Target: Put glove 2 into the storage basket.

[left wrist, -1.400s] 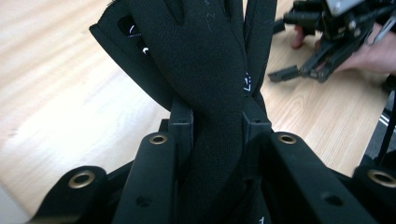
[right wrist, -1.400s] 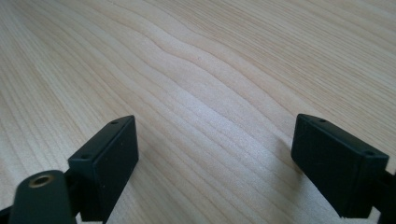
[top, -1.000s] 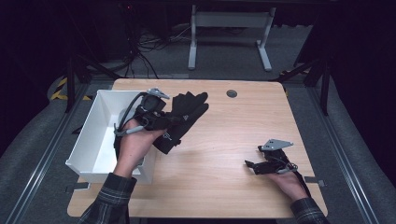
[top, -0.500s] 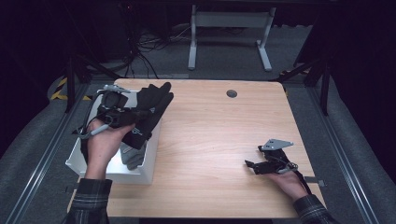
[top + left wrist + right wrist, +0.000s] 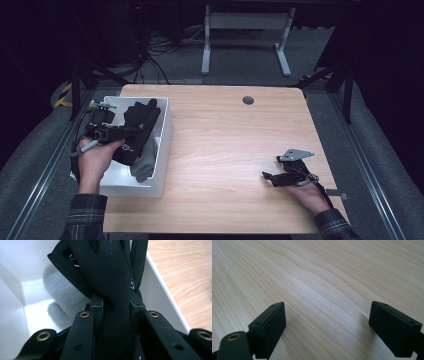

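A: Two grippers. Left gripper (image 5: pixel 131 131) clamps black glove (image 5: pixel 140 122) over white bin (image 5: pixel 162 145); grey sock (image 5: pixel 62 300) lies beneath.
B: Right gripper (image 5: pixel 328 327) spread wide, empty, on wooden table (image 5: pixel 225 140). Glove's white marks unreadable.

Left claw (image 5: pixel 131 131) sits at the left side of the high view, gripped from below by the left hand (image 5: pixel 95 157), plaid-sleeved forearm coming up from the bottom edge; its 2 jaws are clamped on black fabric. Right claw (image 5: pixel 267 176) lies low at the right, right hand (image 5: pixel 306 192) behind it, jaws spread wide with nothing between.
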Action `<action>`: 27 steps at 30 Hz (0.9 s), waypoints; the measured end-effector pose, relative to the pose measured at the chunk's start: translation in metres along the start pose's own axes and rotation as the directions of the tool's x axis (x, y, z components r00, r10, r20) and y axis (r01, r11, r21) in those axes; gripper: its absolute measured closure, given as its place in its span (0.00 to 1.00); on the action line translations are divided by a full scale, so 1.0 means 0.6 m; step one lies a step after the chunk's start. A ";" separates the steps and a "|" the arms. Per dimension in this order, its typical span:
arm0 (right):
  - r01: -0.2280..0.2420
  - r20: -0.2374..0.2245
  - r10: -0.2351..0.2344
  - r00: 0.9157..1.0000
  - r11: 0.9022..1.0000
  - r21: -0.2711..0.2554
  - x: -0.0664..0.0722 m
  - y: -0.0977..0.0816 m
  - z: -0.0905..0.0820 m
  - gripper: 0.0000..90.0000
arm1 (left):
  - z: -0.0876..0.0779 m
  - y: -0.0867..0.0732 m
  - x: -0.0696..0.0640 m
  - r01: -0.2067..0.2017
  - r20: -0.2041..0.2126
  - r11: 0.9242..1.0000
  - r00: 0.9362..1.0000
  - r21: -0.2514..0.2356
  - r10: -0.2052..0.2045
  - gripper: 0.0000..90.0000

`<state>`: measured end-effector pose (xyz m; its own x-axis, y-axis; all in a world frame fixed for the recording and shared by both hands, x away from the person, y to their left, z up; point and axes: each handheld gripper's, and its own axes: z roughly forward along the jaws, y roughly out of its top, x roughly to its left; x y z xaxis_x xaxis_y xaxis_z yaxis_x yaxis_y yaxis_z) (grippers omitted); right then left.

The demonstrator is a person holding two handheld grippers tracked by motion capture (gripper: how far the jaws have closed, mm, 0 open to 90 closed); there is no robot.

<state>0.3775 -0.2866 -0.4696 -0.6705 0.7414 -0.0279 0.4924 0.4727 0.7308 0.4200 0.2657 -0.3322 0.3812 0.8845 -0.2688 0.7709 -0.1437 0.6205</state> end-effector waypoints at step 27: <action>0.000 0.001 0.000 1.000 1.000 0.000 0.000 0.000 0.000 0.16 | 0.078 0.004 0.039 -0.002 -0.108 0.998 0.994 0.064 0.009 0.25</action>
<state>0.3773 -0.2869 -0.4696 -0.6701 0.7417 -0.0288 0.4922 0.4730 0.7308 0.4547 0.2654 -0.3717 0.3307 0.9260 -0.1820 0.8012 -0.1735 0.5727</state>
